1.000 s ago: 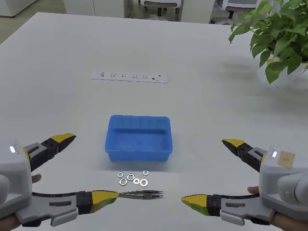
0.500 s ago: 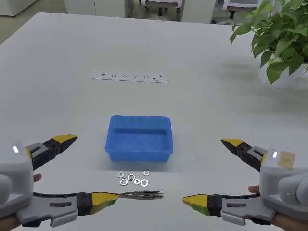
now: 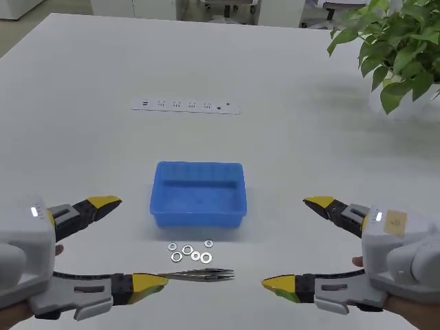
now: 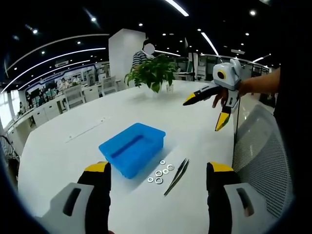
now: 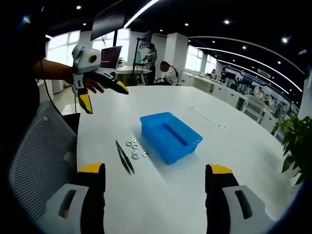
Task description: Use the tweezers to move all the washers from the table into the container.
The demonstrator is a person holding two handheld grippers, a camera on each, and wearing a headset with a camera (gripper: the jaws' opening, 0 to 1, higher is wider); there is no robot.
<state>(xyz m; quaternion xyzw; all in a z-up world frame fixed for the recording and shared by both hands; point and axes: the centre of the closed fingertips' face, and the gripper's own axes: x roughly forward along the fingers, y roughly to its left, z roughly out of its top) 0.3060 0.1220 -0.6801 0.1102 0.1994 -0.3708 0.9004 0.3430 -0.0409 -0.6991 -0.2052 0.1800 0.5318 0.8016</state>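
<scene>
A blue container (image 3: 198,194) sits mid-table, its inside bare. Several metal washers (image 3: 190,252) lie in a small cluster just in front of it. The tweezers (image 3: 199,275) lie flat on the table, nearer me than the washers. My left gripper (image 3: 141,240) hovers open to the left of the washers, holding nothing. My right gripper (image 3: 284,242) hovers open to their right, also holding nothing. The left gripper view looks over the container (image 4: 131,147), washers (image 4: 160,173) and tweezers (image 4: 176,176). The right gripper view has the container (image 5: 170,136), washers (image 5: 134,148) and tweezers (image 5: 125,157).
A white power strip (image 3: 185,106) lies on the table beyond the container. A potted plant (image 3: 399,48) stands at the far right corner. A mesh chair back (image 4: 258,161) is at the near table edge. People sit at distant desks.
Both grippers have edged slightly inward toward the washers and stay open. The container, washers and tweezers have not moved; the head view has tilted a little.
</scene>
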